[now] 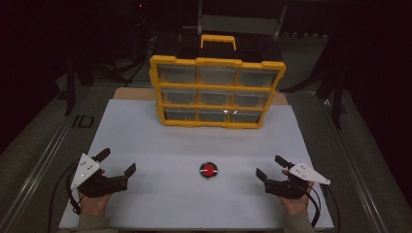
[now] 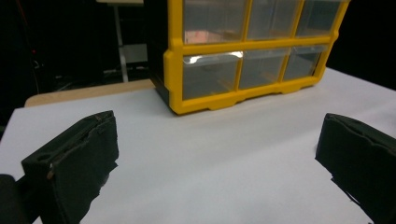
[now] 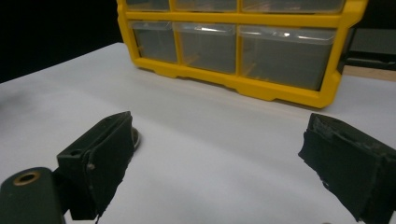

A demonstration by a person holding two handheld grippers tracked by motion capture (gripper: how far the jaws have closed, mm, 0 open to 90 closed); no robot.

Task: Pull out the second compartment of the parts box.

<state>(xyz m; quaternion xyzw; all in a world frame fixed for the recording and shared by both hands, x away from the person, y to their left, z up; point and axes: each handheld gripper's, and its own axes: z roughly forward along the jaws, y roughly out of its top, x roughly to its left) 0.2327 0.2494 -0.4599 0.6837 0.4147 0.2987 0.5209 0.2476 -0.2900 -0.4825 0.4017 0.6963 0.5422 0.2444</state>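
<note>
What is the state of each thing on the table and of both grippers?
Yellow drawer cabinet: upright, all nine clear drawers pushed in.
Carry handle: standing up on top of the cabinet.
Red round object: lying flat on the white board, untouched.
Left gripper: open, holding nothing.
Right gripper: open, holding nothing.

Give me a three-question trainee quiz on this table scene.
1. True or false: the red button lies between the left gripper and the right gripper.
2. How many drawers does the yellow organizer show in front?
3. The grippers' jaws are: A) both pairs open, with nothing between them; B) both shut; C) the left pair shut on the button.

Key: 1 true; 2 nine, three rows of three; 3 A.
</note>
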